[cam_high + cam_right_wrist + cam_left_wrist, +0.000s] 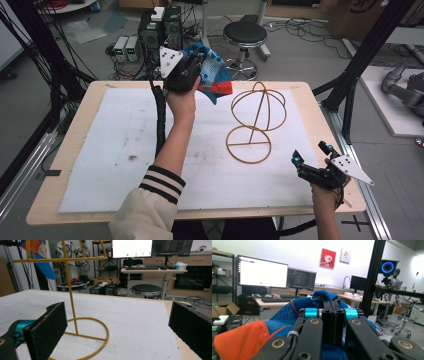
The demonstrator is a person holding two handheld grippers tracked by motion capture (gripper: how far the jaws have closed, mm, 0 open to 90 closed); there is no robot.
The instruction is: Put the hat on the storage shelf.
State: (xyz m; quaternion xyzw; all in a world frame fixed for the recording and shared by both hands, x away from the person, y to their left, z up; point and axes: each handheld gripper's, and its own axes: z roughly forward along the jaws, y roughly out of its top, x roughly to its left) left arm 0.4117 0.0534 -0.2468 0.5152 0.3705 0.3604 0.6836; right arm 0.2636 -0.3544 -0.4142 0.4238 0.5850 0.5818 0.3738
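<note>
My left gripper (pixel 196 70) is raised over the table's far edge, shut on a blue and orange mesh cap (pixel 215 77). In the left gripper view the jaws (pixel 331 315) press together on the cap's blue fabric (pixel 283 315), and an orange part hangs at the lower left. A gold wire stand (pixel 257 117) with a round base and a domed top stands on the white mat, right of the cap. My right gripper (pixel 311 153) rests near the front right corner, open and with nothing between its pads (pixel 47 325). It faces the stand (pixel 71 295). The cap (pixel 43 260) hangs at the upper left.
A white mat (pixel 100 150) covers most of the wooden table (pixel 75 125). Beyond the far edge stand a black stool (pixel 245 35) and several electronics boxes (pixel 160 30). Black frame posts (pixel 360 60) rise at the table's right and left sides.
</note>
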